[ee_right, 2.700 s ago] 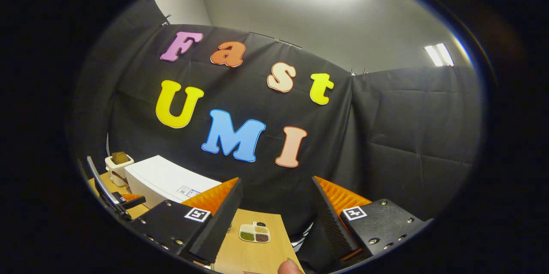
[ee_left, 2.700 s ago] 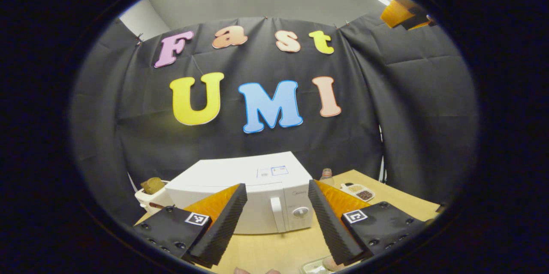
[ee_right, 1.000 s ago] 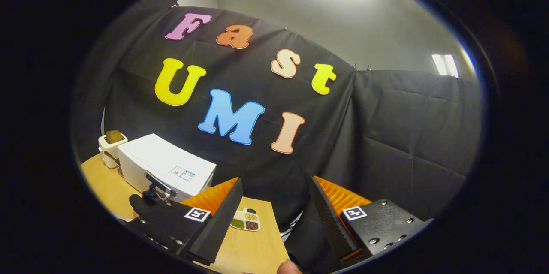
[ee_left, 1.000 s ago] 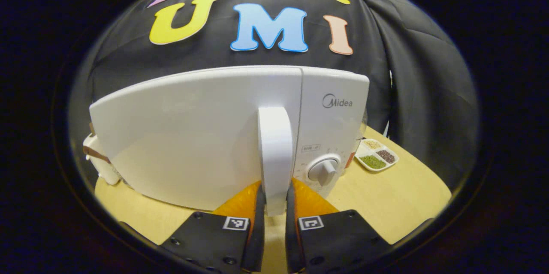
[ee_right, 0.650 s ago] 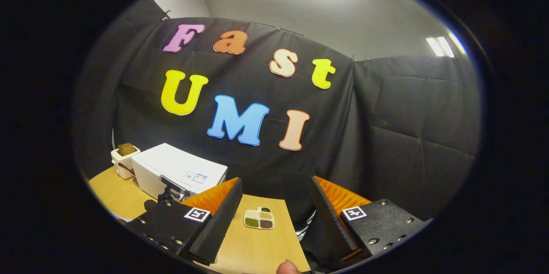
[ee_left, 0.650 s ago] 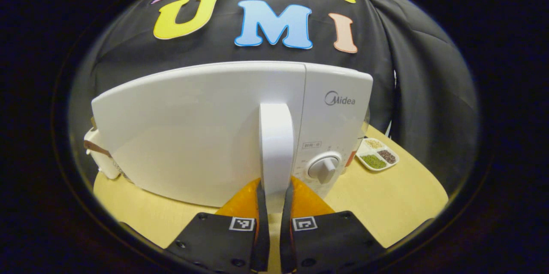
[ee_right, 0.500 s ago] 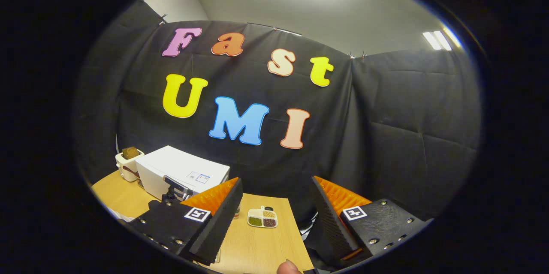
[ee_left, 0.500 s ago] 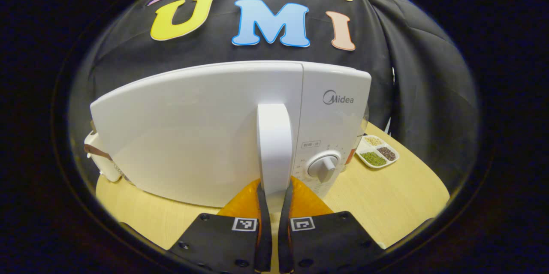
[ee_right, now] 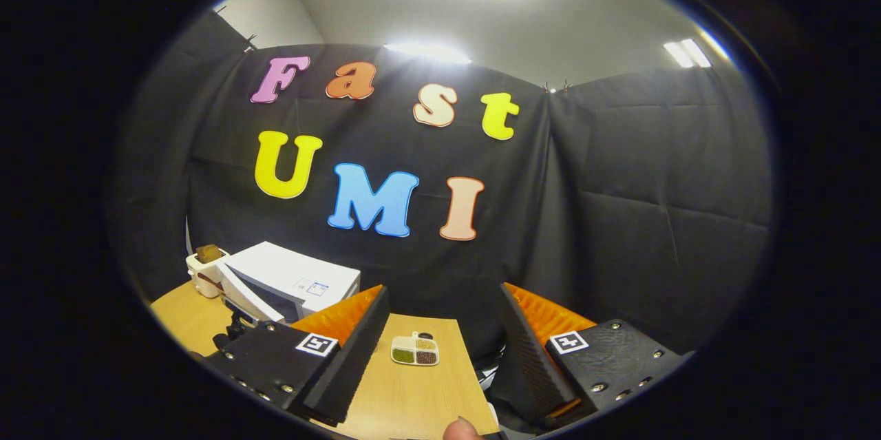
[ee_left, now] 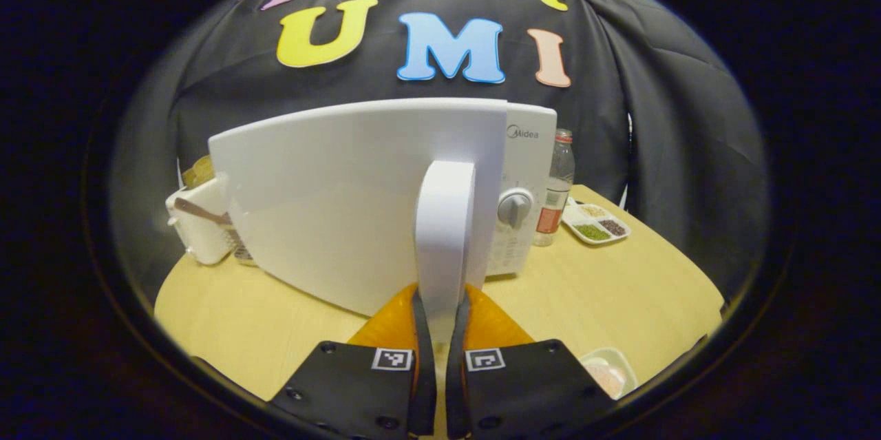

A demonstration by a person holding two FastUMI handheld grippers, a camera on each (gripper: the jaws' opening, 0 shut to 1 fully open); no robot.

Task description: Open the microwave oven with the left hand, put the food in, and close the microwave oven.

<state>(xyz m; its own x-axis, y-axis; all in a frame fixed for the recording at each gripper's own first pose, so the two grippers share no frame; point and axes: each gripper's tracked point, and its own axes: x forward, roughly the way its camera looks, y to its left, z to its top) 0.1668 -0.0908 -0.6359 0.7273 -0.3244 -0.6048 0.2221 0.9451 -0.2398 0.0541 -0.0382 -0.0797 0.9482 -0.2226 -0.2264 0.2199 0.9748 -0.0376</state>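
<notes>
Microwave oven (ee_left: 530, 151) door-opening step, seen from beside the counter (ee_left: 619, 288). Nearest, the left tool (ee_left: 438, 330) has its two fingers pressed together on the lower end of the white vertical door handle (ee_left: 444, 233), one finger on each side. Behind the handle, the door (ee_left: 344, 199) stands swung a little out from the oven body, with the control panel and its dial (ee_left: 515, 207) showing past the door's right edge. A small dish of food (ee_left: 609, 372) sits on the counter at the near right, apart from the oven. Farther back, a clear bottle (ee_left: 554, 192) stands just beside the oven's right side, a divided tray of grains (ee_left: 595, 223) lies near it, and a white container (ee_left: 199, 220) stands at the oven's left.

In the right gripper view, the right tool (ee_right: 440, 343) hovers well apart from the oven with its fingers spread wide and nothing between them.

Judged from this, the door is only partly open. To do the step well, the pull should follow the door's arc around the hinge on its left edge, with the squeeze kept firm so that the smooth handle does not slip out, until the opening is wide enough for the dish.
</notes>
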